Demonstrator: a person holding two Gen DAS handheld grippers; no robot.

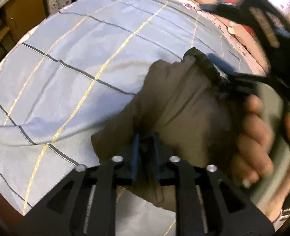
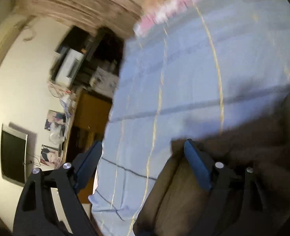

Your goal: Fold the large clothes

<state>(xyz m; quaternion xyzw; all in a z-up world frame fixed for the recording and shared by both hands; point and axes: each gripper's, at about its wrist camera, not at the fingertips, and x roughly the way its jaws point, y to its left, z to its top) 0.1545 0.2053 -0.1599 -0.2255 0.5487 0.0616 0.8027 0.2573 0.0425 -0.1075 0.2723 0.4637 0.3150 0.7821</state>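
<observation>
A brown garment (image 1: pixel 184 106) lies bunched on a light blue checked bedsheet (image 1: pixel 70 63), with a dark ribbed cuff or waistband (image 1: pixel 205 66) at its far end. My left gripper (image 1: pixel 146 143) is shut on a fold of the brown garment. My right gripper (image 2: pixel 143 147) is open and empty, with its right finger (image 2: pixel 196 163) over the edge of the brown garment (image 2: pixel 233 157) and its left finger past the bed's edge. The right gripper and the hand holding it also show blurred in the left wrist view (image 1: pixel 252 133).
The bedsheet (image 2: pixel 184 82) covers most of the bed. Pink patterned bedding (image 1: pixel 223 19) is piled at the far end. A wooden cabinet (image 2: pixel 91 114), a cluttered shelf (image 2: pixel 74 64) and a wall with pictures (image 2: pixel 54 120) stand beside the bed.
</observation>
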